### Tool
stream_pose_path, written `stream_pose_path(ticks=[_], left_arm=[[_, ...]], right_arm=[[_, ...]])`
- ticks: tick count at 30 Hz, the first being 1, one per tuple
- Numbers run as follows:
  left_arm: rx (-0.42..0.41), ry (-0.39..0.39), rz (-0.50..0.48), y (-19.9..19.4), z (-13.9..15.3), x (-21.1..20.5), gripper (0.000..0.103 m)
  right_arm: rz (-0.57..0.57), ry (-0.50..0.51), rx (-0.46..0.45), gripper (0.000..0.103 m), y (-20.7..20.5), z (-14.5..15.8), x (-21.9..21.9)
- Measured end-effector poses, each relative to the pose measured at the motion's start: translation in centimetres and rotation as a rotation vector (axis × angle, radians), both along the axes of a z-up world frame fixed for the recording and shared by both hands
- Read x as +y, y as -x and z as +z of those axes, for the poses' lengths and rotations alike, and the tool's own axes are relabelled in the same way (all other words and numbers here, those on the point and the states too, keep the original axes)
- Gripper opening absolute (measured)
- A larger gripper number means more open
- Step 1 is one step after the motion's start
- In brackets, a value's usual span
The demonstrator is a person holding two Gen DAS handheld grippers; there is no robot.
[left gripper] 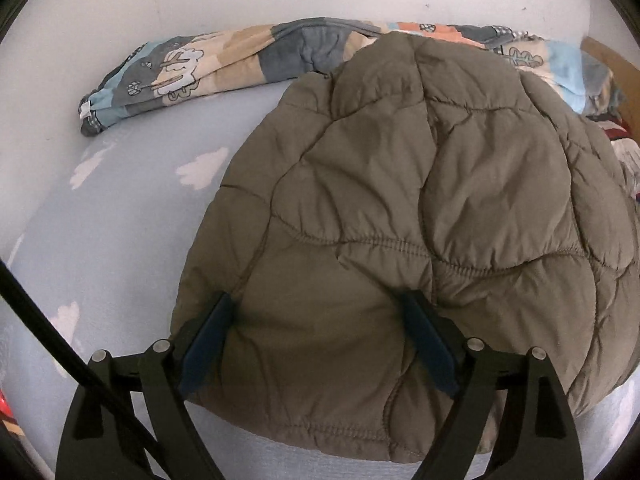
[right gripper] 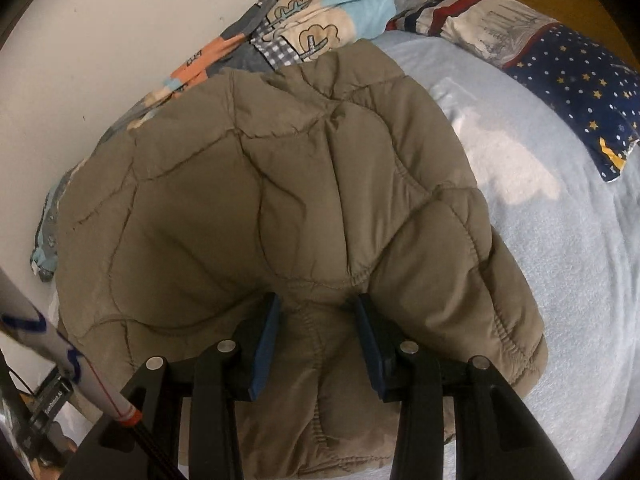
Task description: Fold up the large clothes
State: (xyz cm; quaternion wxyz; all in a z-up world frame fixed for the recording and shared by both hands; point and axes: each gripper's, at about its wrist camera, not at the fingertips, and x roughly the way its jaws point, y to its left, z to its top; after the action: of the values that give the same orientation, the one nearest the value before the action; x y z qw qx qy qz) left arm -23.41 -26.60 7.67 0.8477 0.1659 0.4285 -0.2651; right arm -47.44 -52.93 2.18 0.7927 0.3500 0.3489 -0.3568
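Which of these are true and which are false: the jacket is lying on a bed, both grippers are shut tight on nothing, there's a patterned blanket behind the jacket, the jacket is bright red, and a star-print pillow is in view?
1. The quilted jacket lies on the bed sheet. True.
2. Both grippers are shut on nothing. False: the left gripper is spread wide over the jacket, and the right gripper has jacket fabric bunched between its fingers.
3. A patterned blanket lies behind the jacket. True.
4. The jacket is bright red. False: it is olive brown.
5. A star-print pillow is in view. True.
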Motion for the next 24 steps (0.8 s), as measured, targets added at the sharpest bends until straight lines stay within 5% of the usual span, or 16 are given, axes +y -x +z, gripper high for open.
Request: stream_pose_path(ticks=[3,7,10,13,17,24], left_arm=[[-0.067,0.048,0.003,1.0,1.9,0.2,0.087],[-0.138,0.139,-0.092,3.6,4.0,-0.6,0.087],[-0.141,0.106,-0.177,5.3,3.0,-1.9,0.087],[-0.127,0.038,-0.200,5.7,1.1,-2.7,0.087],[-0.059,0.085,-0.166,4.9,0.3,-2.0,0.090],[-0.118,0.075,-0.168,5.3,-0.2,-2.0,0.090]], right_arm=[[-0.027,0.059,0.059,0.041,0.0,1.1,0.7],[0.054,0.295,-0.031,0.041,-1.1,5.8,4.2],[0.136,0.224,-0.077,0.041,-3.0,5.2,5.3],[0.178,0.191,-0.011,0.041,-4.9,3.4,6.0],[0.223,0.255,0.104,0.041,-6.3,1.7,6.7],[0.228,0.340,0.184,0.042,-6.7,1.3,7.9]])
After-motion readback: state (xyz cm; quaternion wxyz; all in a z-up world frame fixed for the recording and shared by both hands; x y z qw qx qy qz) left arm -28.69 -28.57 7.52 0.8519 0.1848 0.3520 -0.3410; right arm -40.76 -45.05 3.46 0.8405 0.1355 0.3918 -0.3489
